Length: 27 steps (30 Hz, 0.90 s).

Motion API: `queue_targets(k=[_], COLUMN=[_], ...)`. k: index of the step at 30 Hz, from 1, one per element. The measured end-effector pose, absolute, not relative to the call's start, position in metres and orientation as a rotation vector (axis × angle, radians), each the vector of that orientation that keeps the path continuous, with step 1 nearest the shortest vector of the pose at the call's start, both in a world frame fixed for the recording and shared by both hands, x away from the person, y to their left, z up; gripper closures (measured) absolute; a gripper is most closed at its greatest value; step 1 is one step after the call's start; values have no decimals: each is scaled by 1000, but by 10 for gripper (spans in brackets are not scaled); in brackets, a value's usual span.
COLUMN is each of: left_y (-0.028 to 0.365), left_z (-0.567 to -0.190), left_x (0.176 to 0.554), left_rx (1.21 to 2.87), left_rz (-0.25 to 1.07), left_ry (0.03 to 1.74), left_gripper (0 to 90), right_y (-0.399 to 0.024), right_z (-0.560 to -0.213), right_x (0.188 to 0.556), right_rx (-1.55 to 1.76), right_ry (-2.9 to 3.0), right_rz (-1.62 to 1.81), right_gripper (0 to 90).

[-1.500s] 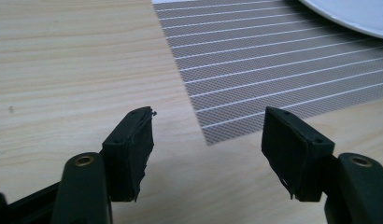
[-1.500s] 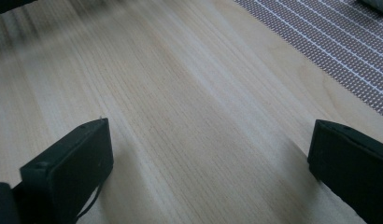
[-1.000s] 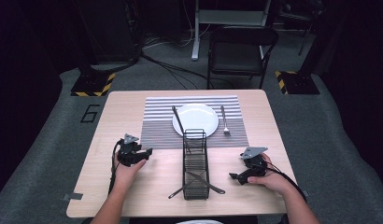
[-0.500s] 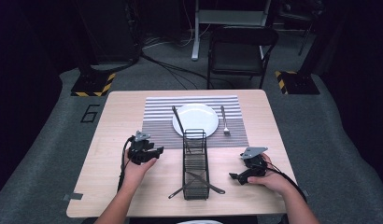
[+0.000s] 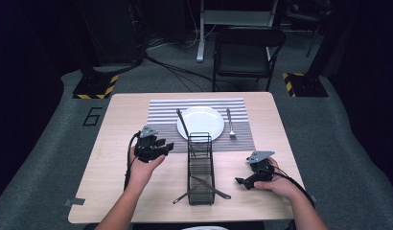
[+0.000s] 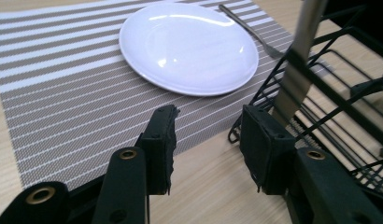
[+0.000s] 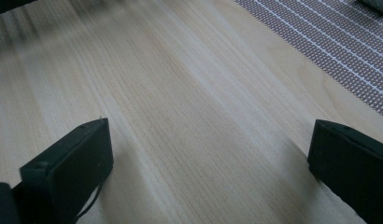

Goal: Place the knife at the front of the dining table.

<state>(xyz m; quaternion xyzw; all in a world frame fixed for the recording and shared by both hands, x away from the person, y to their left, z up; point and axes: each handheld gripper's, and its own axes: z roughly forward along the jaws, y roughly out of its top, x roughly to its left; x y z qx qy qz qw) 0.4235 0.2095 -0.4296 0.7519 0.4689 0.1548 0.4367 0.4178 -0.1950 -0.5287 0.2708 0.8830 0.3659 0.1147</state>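
A black wire basket (image 5: 200, 165) stands mid-table, its far end on the striped placemat (image 5: 161, 129). A metal utensil (image 5: 182, 124) leans out of that far end, left of the white plate (image 5: 201, 121). A fork (image 5: 230, 125) lies right of the plate. My left gripper (image 5: 167, 146) hovers just left of the basket's far end, pointing at it. Its jaws have just been closing and stand half open with nothing between them (image 6: 206, 140); the leaning utensil (image 6: 297, 60) rises just past the right jaw. My right gripper (image 5: 241, 181) rests right of the basket, jaws wide apart over bare wood (image 7: 208, 158).
Two utensils (image 5: 204, 186) lie crossed in the basket's near end and stick out through both sides. A black chair (image 5: 245, 52) stands beyond the table's far edge. Bare wood lies left of the left hand and between the basket and the right gripper.
The left gripper has risen and moved right toward the basket's far end, and its jaws have narrowed. The right gripper has stayed put.
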Motion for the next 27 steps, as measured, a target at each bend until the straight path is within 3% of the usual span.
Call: queue_targets(k=[27], left_y=[170], left_z=[-396], left_x=[434], left_rx=[1913], left_rz=[358], left_ry=[1041], left_gripper=[587], right_y=[-195], right_z=[-529], right_x=[418], right_rx=[794], right_ry=[2588], right_rz=[1073], right_gripper=[0])
